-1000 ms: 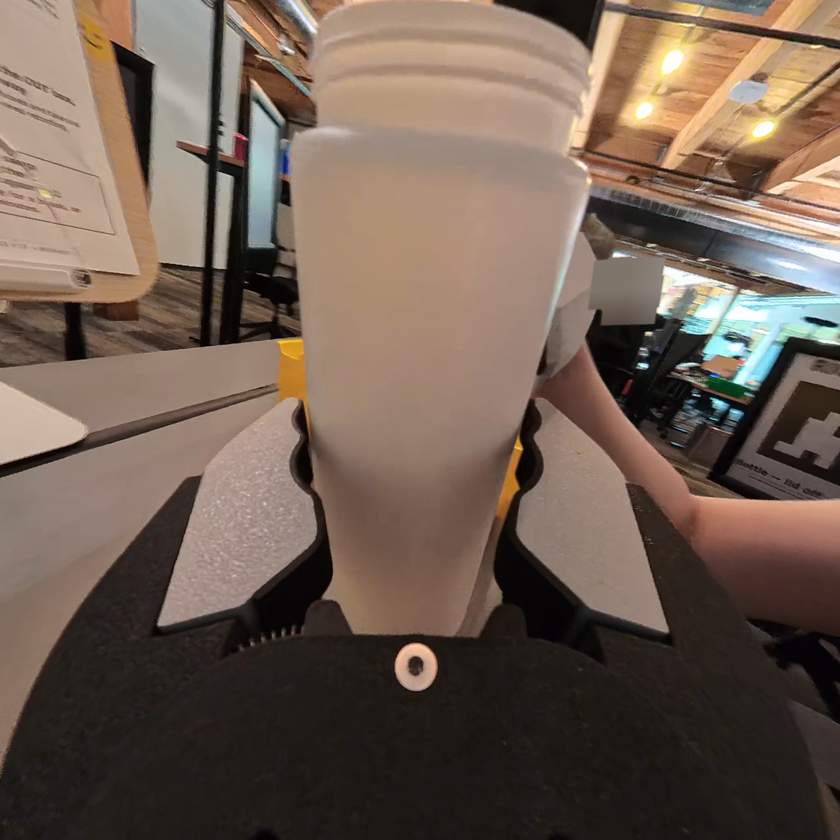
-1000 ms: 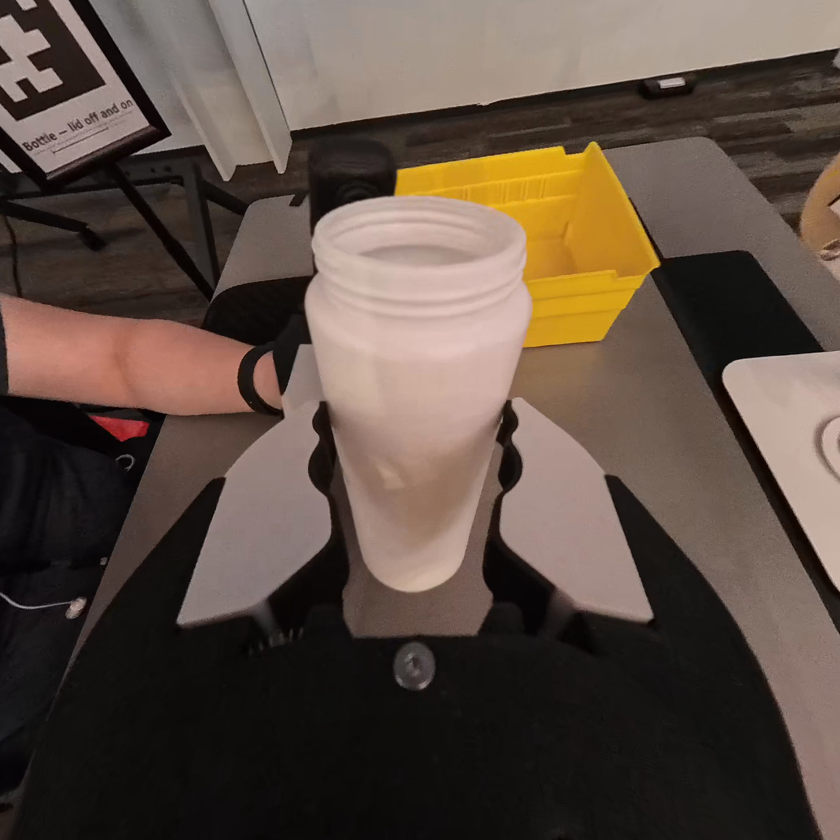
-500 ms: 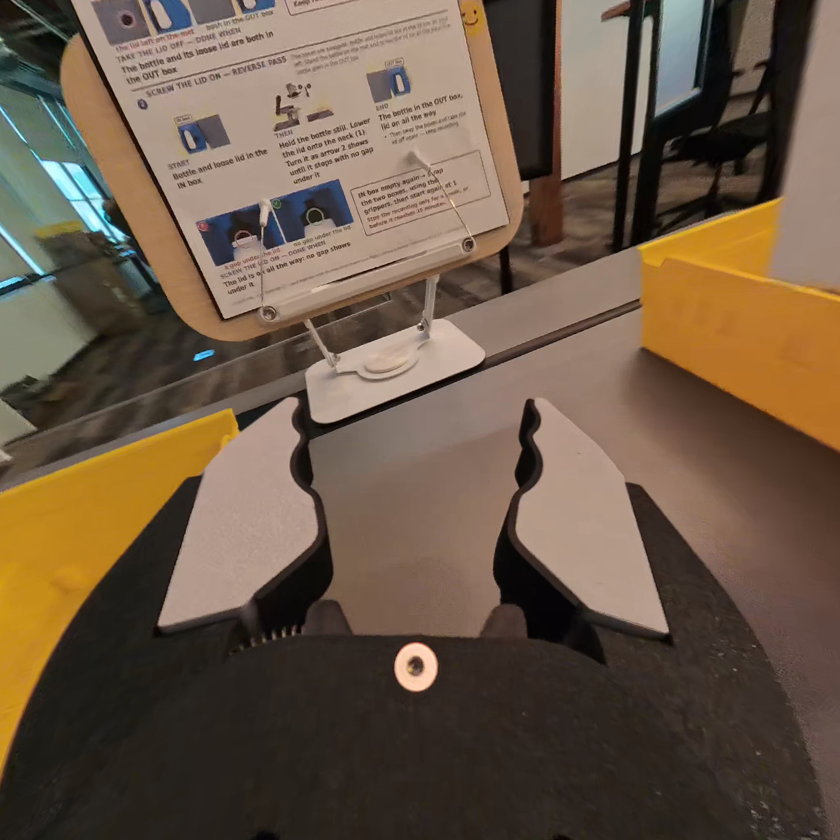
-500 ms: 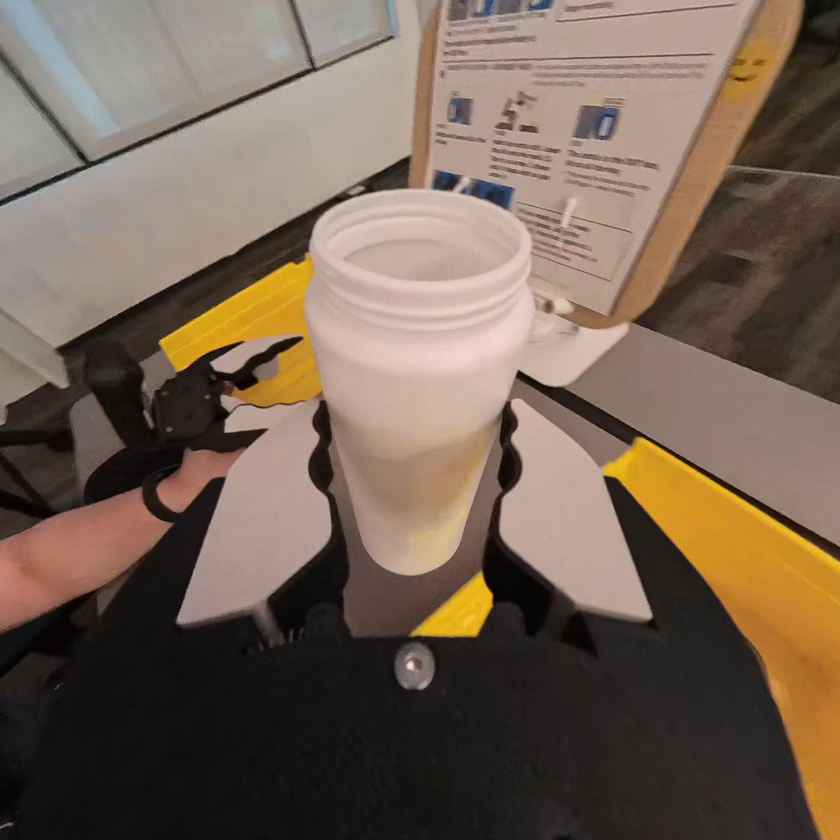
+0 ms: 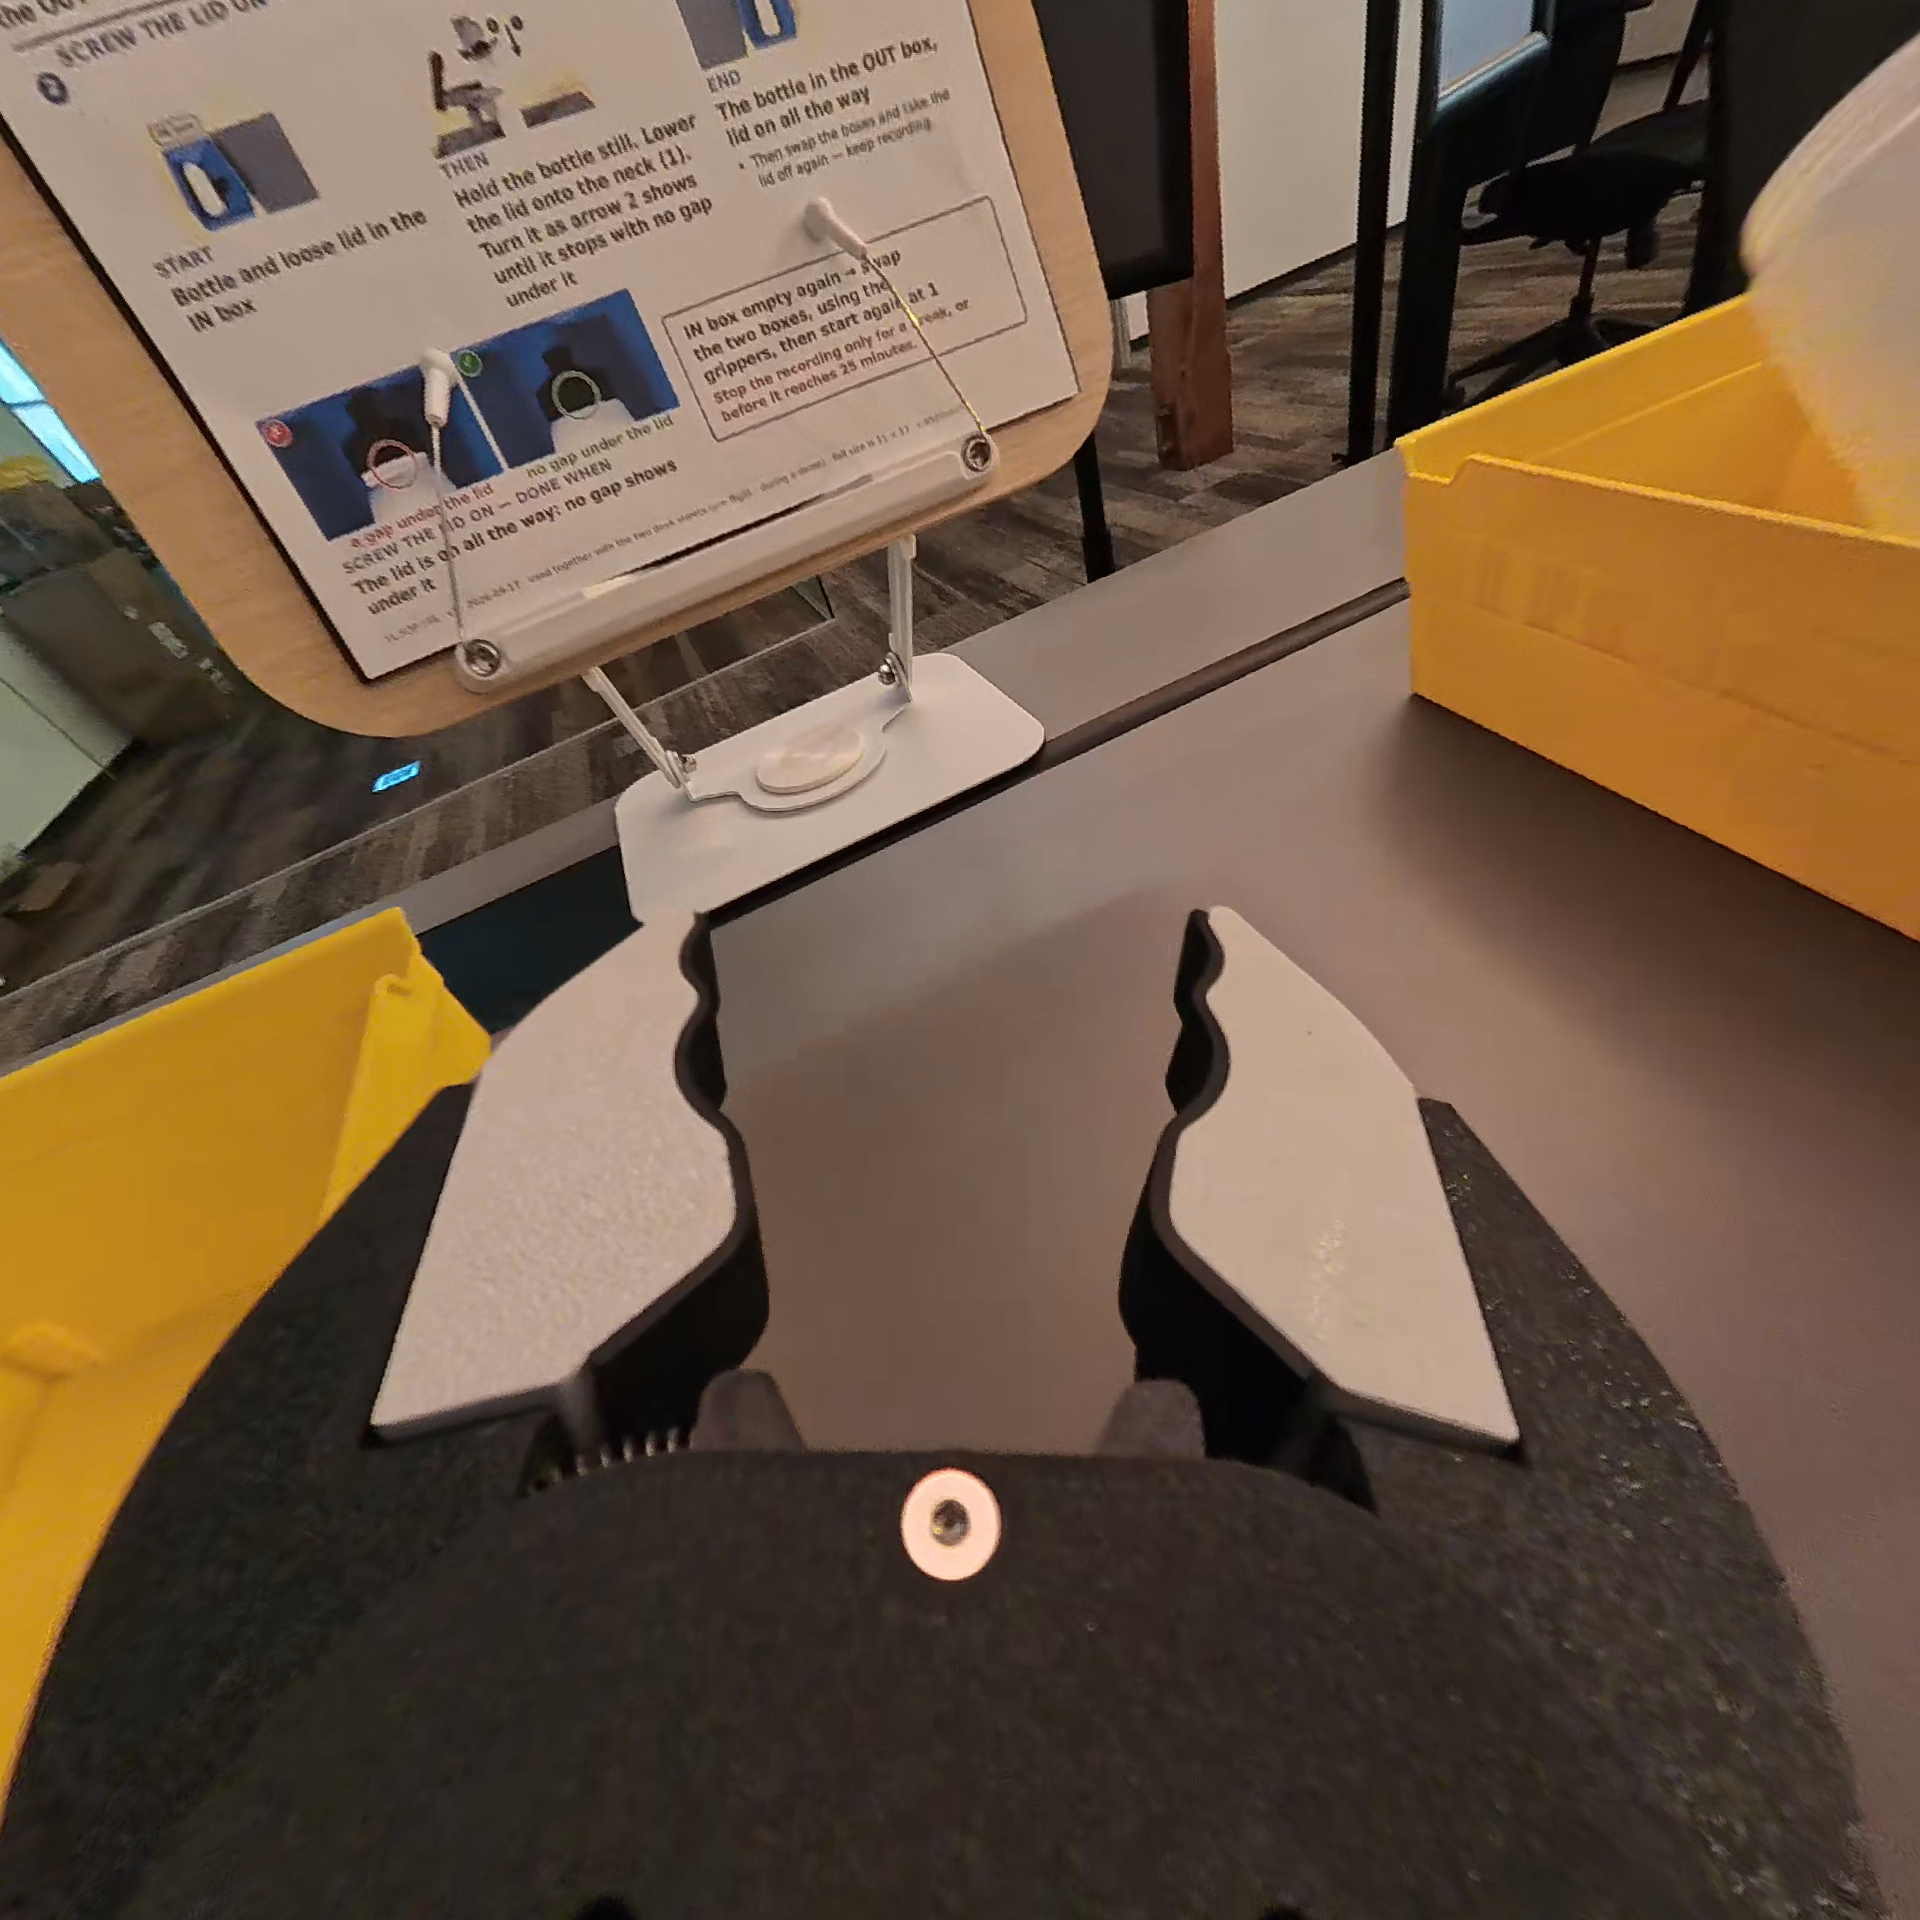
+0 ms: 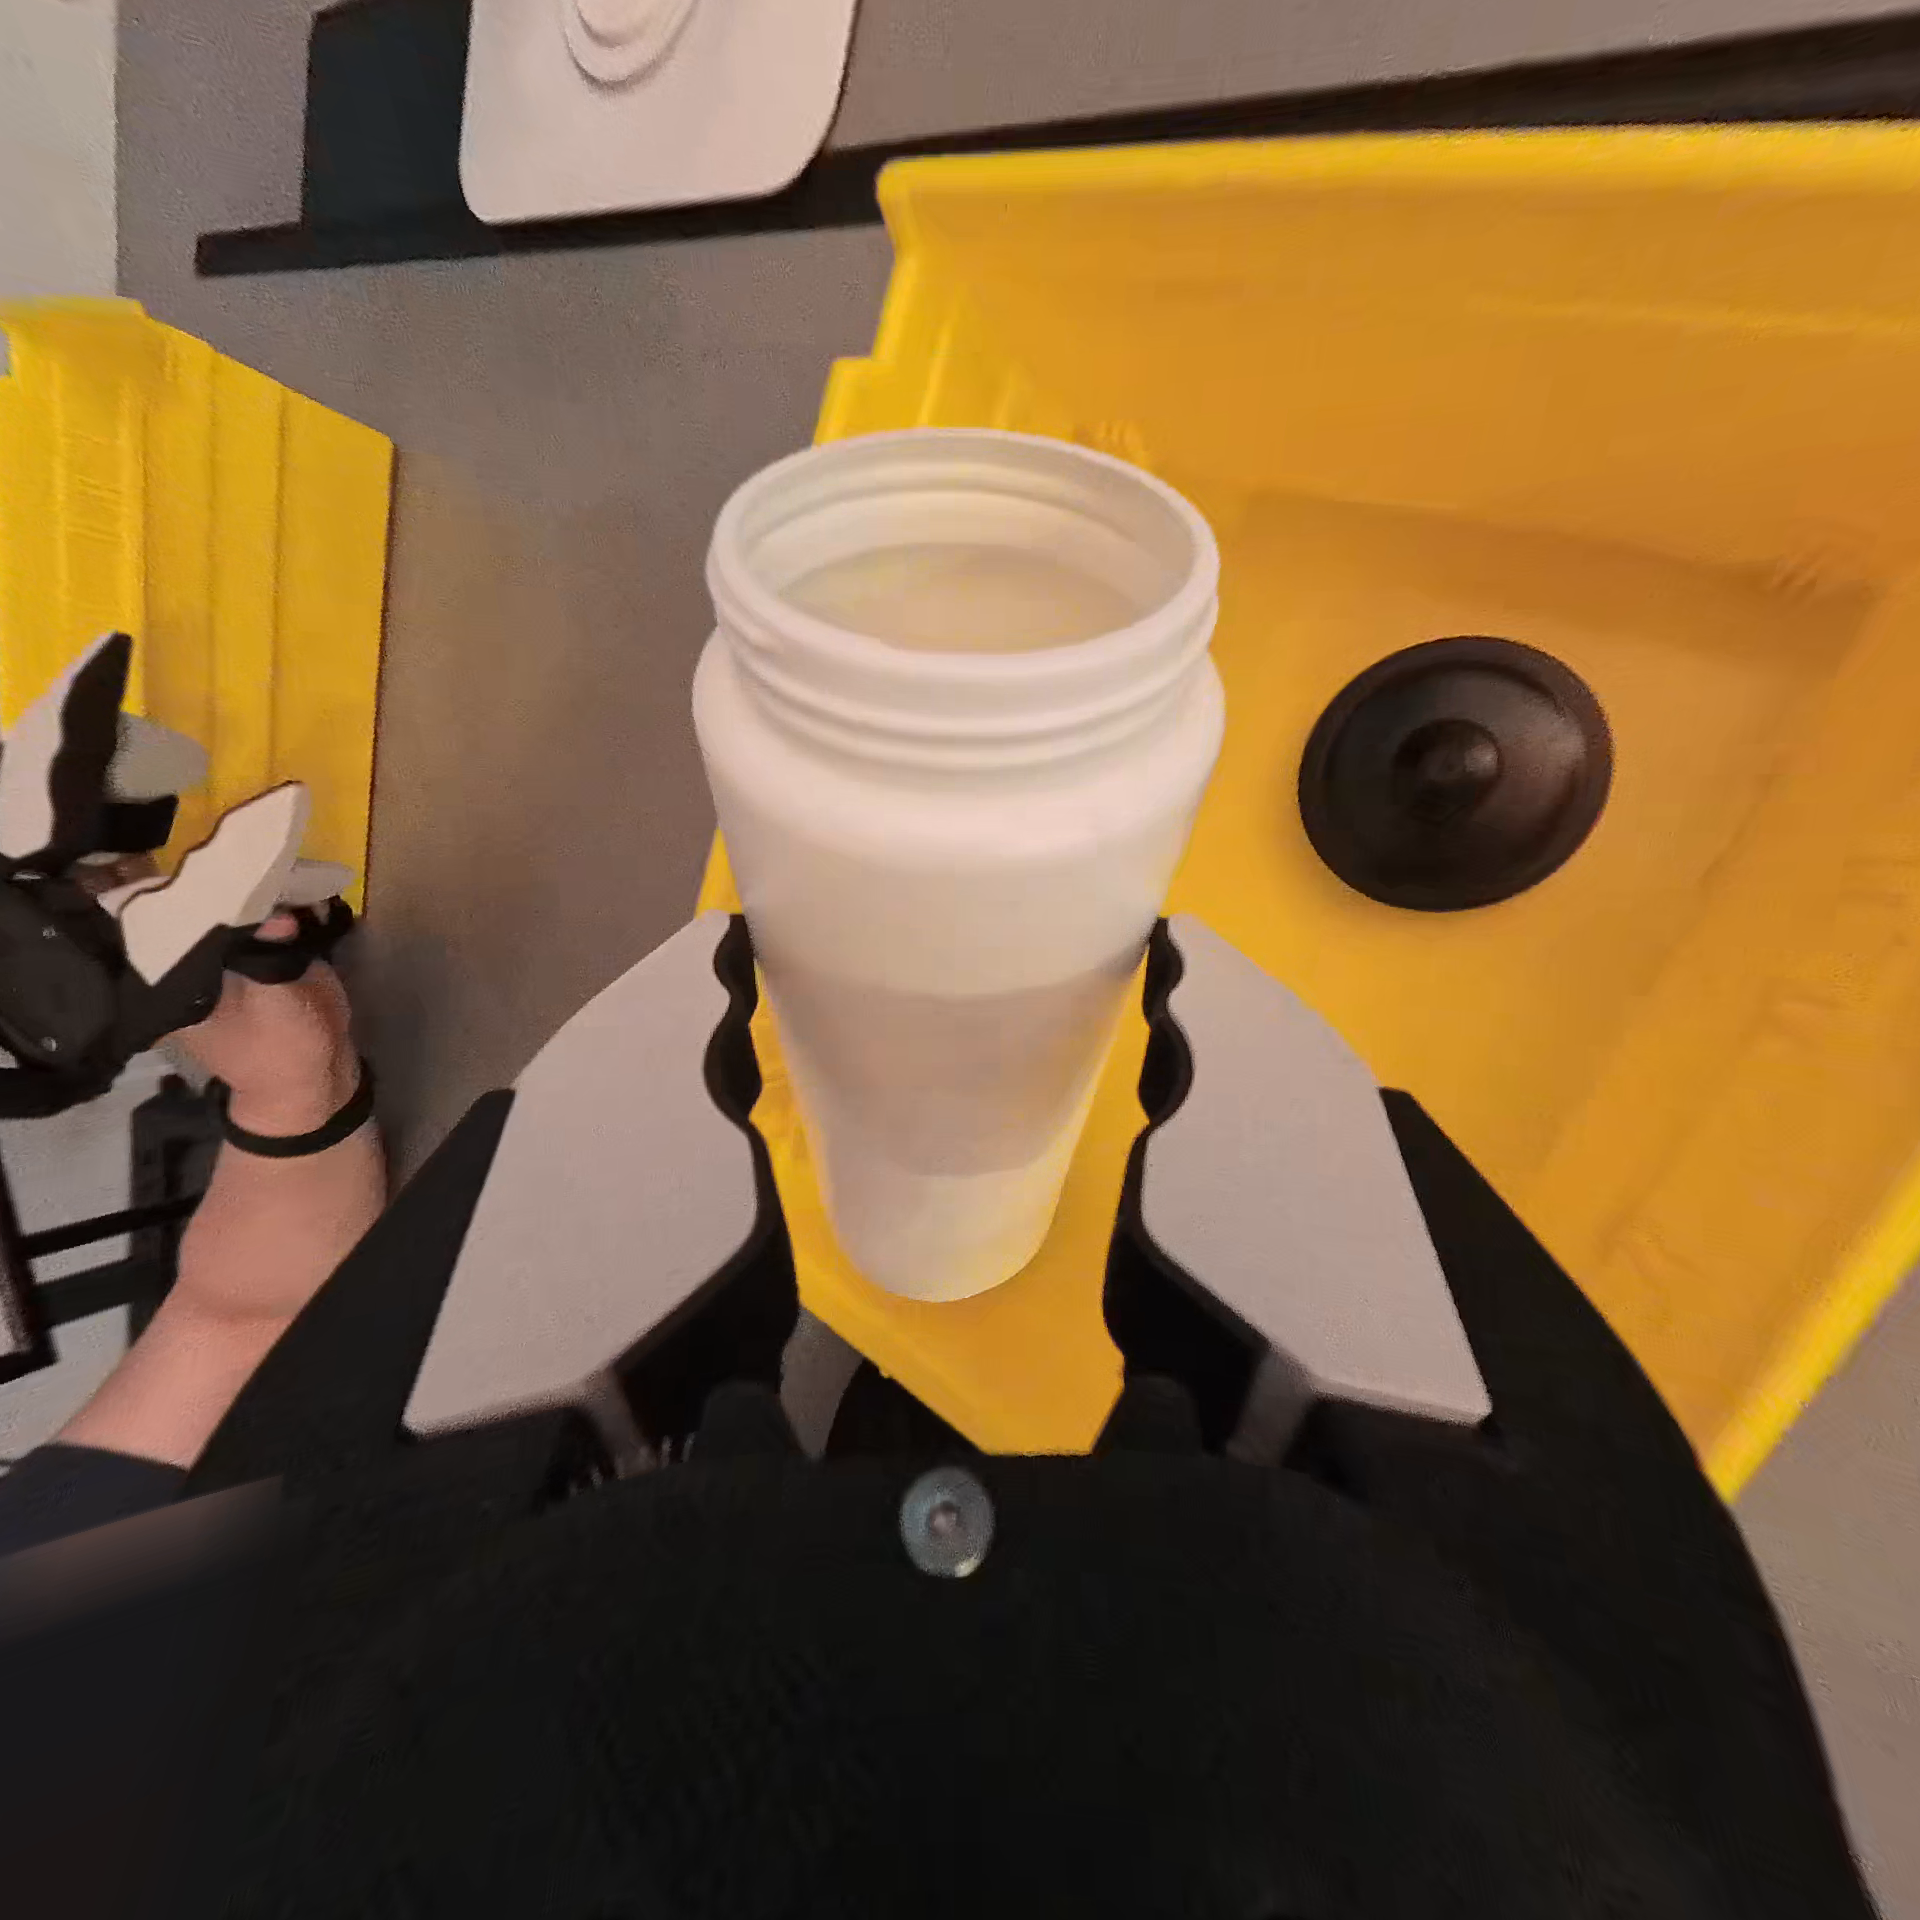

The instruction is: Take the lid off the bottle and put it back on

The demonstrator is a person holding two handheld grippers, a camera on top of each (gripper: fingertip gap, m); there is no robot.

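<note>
My right gripper (image 6: 945,925) is shut on a white bottle (image 6: 956,831) with an open threaded neck and no lid. It holds the bottle above the near left part of a yellow bin (image 6: 1455,364). A black lid (image 6: 1455,774) lies on that bin's floor, to the right of the bottle. My left gripper (image 5: 948,925) is open and empty above the grey table (image 5: 1195,883). It also shows at the left edge of the right wrist view (image 6: 156,810), in a person's hand. A blurred edge of the bottle (image 5: 1849,260) shows at the top right of the left wrist view.
A second yellow bin (image 5: 156,1195) stands to the left of the left gripper, and the bin with the lid (image 5: 1662,644) to its right. An instruction board (image 5: 520,312) on a white stand base (image 5: 831,790) stands at the table's far edge.
A second ago the bottle stood between both grippers' jaws. The left gripper drew away from it and now faces the board. The right gripper swung the bottle over the bin with the lid.
</note>
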